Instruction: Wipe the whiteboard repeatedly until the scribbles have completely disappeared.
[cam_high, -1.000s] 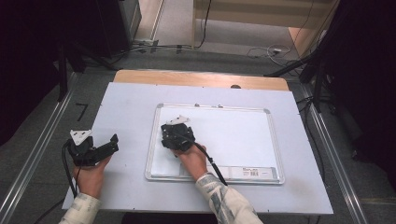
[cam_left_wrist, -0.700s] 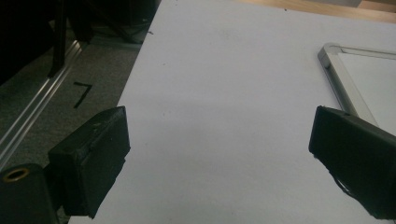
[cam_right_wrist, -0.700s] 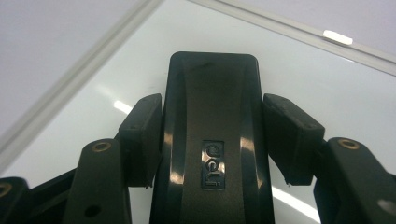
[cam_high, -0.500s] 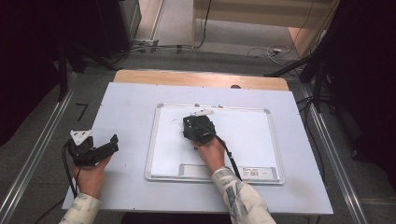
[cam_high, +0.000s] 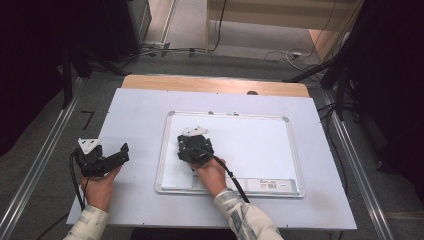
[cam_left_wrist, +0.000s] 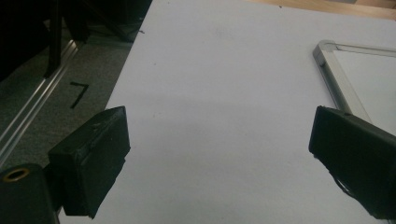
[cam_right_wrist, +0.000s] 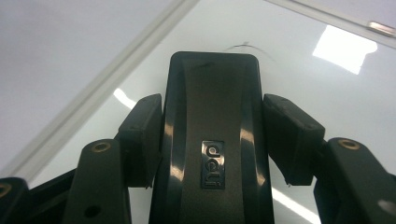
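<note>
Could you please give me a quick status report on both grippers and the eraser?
Right gripper shut on eraser, over whiteboard. Left gripper open, nothing between jaws, over table beside board. Faint mark just ahead of eraser; nothing in the way.

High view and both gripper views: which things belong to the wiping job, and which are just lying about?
In the job:
black plastic eraser block
right claw, clamped on it
white metal-framed whiteboard

Lying about:
left claw, open over pale grey tabletop
wooden board
</note>
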